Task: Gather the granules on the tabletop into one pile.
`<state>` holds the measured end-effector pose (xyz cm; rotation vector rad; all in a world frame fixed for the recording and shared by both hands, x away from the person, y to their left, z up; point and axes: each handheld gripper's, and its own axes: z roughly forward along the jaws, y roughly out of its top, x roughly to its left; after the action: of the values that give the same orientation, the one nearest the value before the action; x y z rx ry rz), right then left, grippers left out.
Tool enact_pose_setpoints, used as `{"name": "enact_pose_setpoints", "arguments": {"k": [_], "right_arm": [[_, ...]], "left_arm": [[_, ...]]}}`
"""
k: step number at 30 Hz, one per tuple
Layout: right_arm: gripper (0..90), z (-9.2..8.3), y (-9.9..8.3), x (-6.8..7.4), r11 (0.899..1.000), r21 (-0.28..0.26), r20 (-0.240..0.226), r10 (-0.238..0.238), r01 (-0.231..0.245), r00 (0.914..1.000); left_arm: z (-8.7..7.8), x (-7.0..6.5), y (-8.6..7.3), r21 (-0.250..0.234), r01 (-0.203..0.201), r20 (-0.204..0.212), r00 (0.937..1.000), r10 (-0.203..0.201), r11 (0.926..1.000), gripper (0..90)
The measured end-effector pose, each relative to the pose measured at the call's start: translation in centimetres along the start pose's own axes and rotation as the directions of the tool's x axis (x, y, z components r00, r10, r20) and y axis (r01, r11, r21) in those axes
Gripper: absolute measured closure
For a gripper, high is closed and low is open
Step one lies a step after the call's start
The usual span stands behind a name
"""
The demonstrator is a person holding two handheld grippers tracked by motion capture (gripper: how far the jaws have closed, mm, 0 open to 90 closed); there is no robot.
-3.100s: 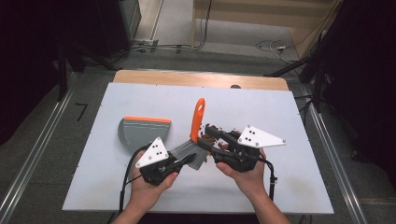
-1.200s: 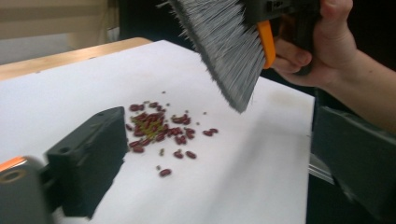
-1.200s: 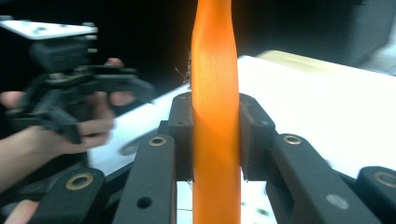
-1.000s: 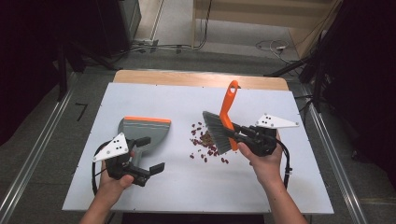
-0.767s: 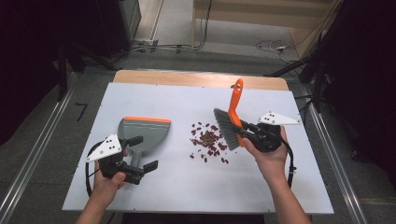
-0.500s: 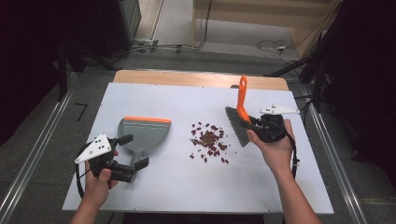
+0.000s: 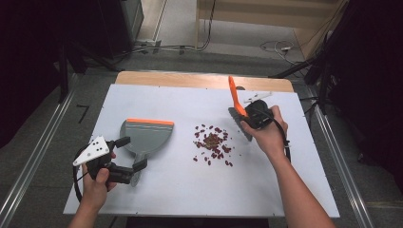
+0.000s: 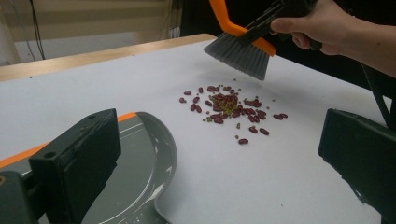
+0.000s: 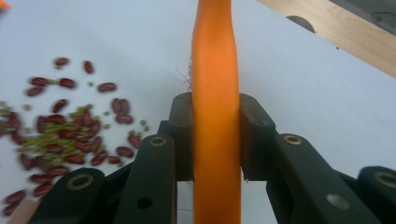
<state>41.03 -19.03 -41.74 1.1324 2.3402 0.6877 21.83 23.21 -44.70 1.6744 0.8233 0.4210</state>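
The right gripper (image 7: 251, 113) was clamped on the brush's orange handle (image 9: 215, 93), right of the spilled beans (image 7: 212, 144). The left gripper (image 7: 130, 159), jaws apart, straddled the dustpan's handle (image 7: 137, 165). Sweeping well likely meant gripping that handle first to steady the pan.

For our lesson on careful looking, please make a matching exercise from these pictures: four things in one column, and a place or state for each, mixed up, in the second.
Things
1. brush
2. dustpan
3. beans
4. left gripper

Places or states
A. scattered in a small heap at the middle of the table
B. open, jaws either side of the dustpan's handle
C. held up off the table, its orange handle clamped in the right gripper
D. lying flat on the table, orange edge away from the person

Right pairs: 1-C, 2-D, 3-A, 4-B
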Motion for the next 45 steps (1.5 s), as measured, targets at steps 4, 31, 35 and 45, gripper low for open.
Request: {"name": "enact_pose_setpoints", "arguments": {"k": [4, 31, 35, 45], "right_arm": [[69.4, 1.2, 1.0, 0.4, 0.997, 0.058, 0.103, -0.047, 0.041, 0.9936], [69.4, 1.6, 1.2, 7.1, 0.970, 0.175, -0.043, -0.163, 0.168, 0.9856], [69.5, 1.1, 1.1, 8.0, 0.965, 0.177, -0.070, -0.183, 0.193, 0.9805], [69.3, -0.5, 2.2, 7.6, 0.969, 0.125, -0.096, -0.203, 0.214, 0.9745]], "left_arm": [[0.1, 0.0, -0.1, 0.012, -0.005, 0.002, 1.0000, 0.005, 0.9999, 0.0], [0.4, -0.2, -0.1, 0.021, -0.010, 0.013, 0.9999, 0.009, 0.9997, 0.0], [0.3, -0.1, -0.1, 0.022, -0.008, 0.007, 0.9999, 0.008, 0.9997, 0.0], [0.4, -0.2, -0.2, 0.027, -0.008, 0.008, 0.9999, 0.007, 0.9996, 0.0]]}}
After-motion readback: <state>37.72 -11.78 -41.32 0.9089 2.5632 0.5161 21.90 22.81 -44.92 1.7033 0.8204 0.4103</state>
